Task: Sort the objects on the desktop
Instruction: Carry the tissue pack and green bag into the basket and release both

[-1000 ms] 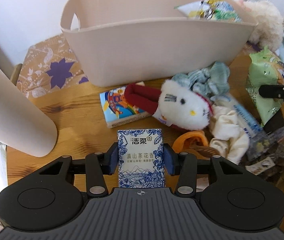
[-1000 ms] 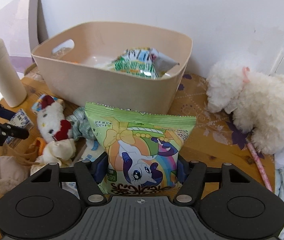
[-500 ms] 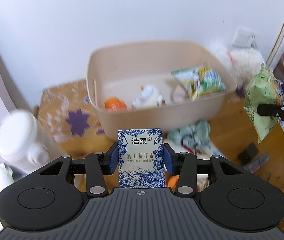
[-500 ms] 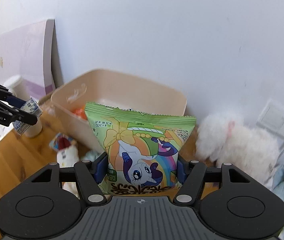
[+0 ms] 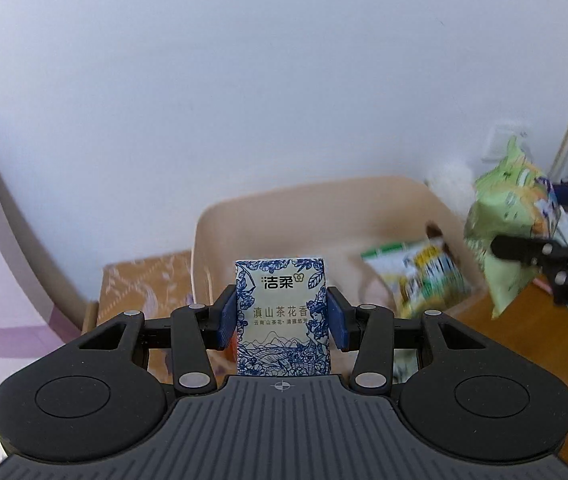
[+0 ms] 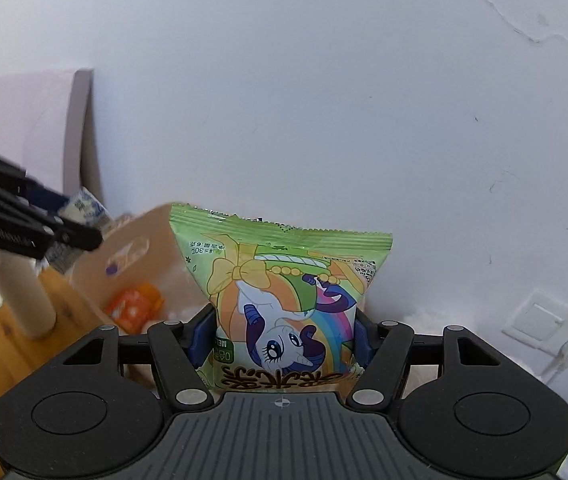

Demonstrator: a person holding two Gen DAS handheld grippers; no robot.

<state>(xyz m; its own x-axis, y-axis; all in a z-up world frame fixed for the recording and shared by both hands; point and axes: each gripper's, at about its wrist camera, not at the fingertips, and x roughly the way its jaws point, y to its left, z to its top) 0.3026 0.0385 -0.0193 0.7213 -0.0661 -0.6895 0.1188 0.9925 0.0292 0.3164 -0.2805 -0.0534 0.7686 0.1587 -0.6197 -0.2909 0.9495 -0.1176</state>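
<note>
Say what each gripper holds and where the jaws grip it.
Left gripper: tissue pack, clamped across its two side edges. Right gripper: green snack bag, pinched at both sides of its lower half.

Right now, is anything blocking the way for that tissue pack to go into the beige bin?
Nothing visible does. The tissue pack is held above the open beige bin, which only holds a snack bag on its right.

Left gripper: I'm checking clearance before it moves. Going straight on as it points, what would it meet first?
Probably the beige bin: its inside lies just beyond the tissue pack that the left gripper clamps. Depth is unclear.
</note>
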